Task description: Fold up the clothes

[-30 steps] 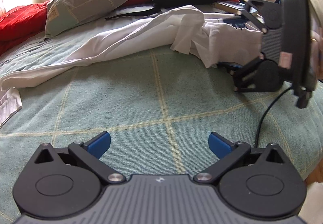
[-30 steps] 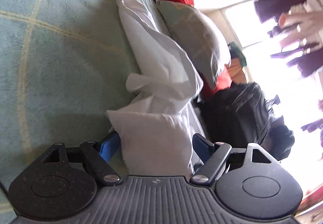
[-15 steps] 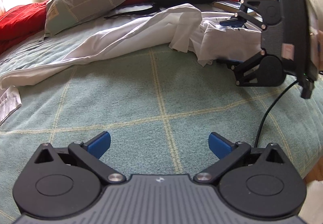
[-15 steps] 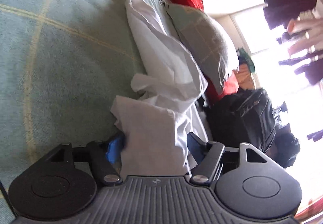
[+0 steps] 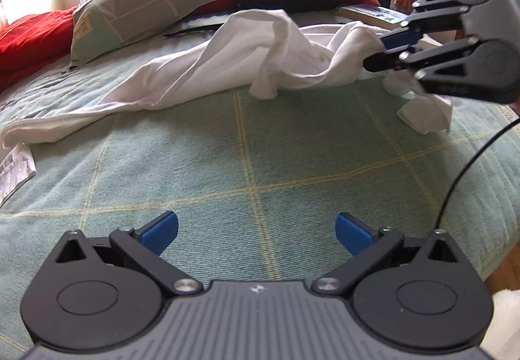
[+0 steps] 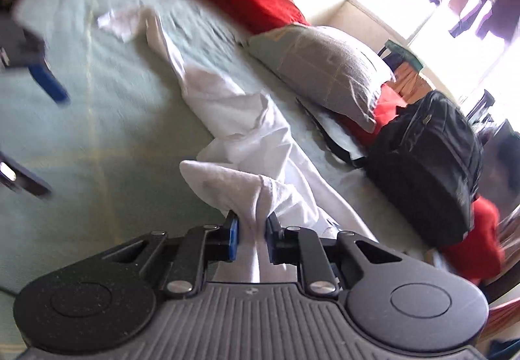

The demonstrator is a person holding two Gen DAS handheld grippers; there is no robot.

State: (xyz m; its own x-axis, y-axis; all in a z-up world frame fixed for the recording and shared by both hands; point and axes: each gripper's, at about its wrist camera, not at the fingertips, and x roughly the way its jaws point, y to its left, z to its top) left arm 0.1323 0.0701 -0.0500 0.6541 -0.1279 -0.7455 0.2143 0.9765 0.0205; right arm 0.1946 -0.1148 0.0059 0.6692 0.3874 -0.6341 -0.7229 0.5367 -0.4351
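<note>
My right gripper (image 6: 252, 238) jaws are closing on the white garment (image 6: 234, 184), lifting its end at three o'clock; left gripper (image 5: 256, 230) gapes empty.

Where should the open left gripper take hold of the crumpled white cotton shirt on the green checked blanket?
Probably the flat sleeve end of the white shirt, coming in low from the blanket side. That end lies thin and spread out, clear of the bunched middle, and far from the right gripper, whose jaws are closing on the opposite end. The left gripper hovers open, nothing between its fingers.
</note>
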